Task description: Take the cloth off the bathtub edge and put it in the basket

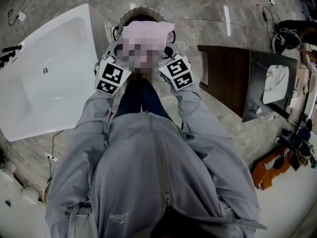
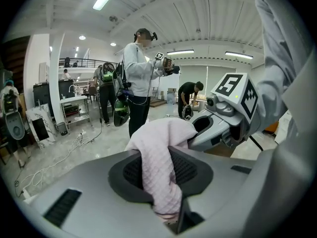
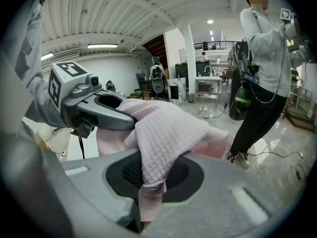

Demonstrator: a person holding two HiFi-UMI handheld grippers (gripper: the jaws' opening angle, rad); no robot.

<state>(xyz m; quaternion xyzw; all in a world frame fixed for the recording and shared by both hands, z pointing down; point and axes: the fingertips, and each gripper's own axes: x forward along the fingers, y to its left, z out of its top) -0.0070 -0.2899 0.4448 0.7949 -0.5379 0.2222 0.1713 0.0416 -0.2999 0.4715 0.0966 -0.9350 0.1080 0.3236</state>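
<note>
A pink waffle cloth (image 1: 148, 31) hangs bunched between my two grippers, right above the round dark basket (image 1: 143, 11) on the floor. The left gripper (image 1: 128, 49) is shut on one edge of the cloth (image 2: 161, 175), which runs down into its jaws. On the other edge of the cloth (image 3: 158, 138) the right gripper (image 1: 167, 48) is shut as well. Each gripper view shows the other gripper close by, the right gripper (image 2: 225, 115) and the left gripper (image 3: 94, 108). The white bathtub (image 1: 49, 68) stands to the left; its edge is bare.
A dark wood vanity (image 1: 230, 78) with a white basin (image 1: 275, 83) stands right of the basket. Cables lie on the marble floor. An orange object (image 1: 270, 168) sits at the lower right. A person (image 2: 141, 78) stands farther off with other people in the room.
</note>
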